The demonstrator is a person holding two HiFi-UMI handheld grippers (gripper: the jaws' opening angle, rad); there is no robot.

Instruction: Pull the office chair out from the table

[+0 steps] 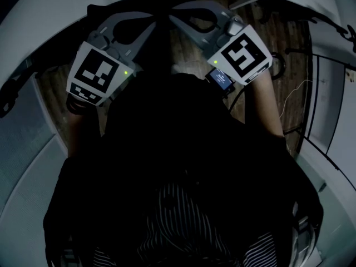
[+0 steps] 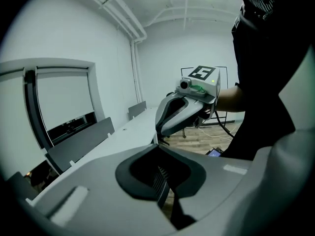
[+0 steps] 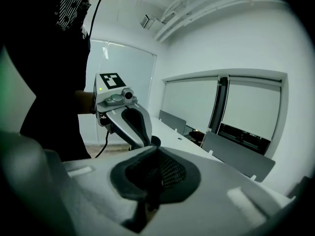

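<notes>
While their fingers [image 3: 236, 181] sit closed, left gripper [image 1: 157, 17], right gripper [image 1: 174, 17], black-and-white square markers [image 1: 99, 71].

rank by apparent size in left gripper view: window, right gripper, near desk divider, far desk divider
window
near desk divider and right gripper: about alike, and the gripper is closer to the camera
far desk divider

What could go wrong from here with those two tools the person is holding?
1. The left hand-held gripper and the right hand-held gripper point tip to tip, close together, so they could knock into each other.
2. Both are shut and empty. Neither can take hold of anything until it is opened.
3. A cable trails over the floor. Feet or wheels might snag on it.
</notes>
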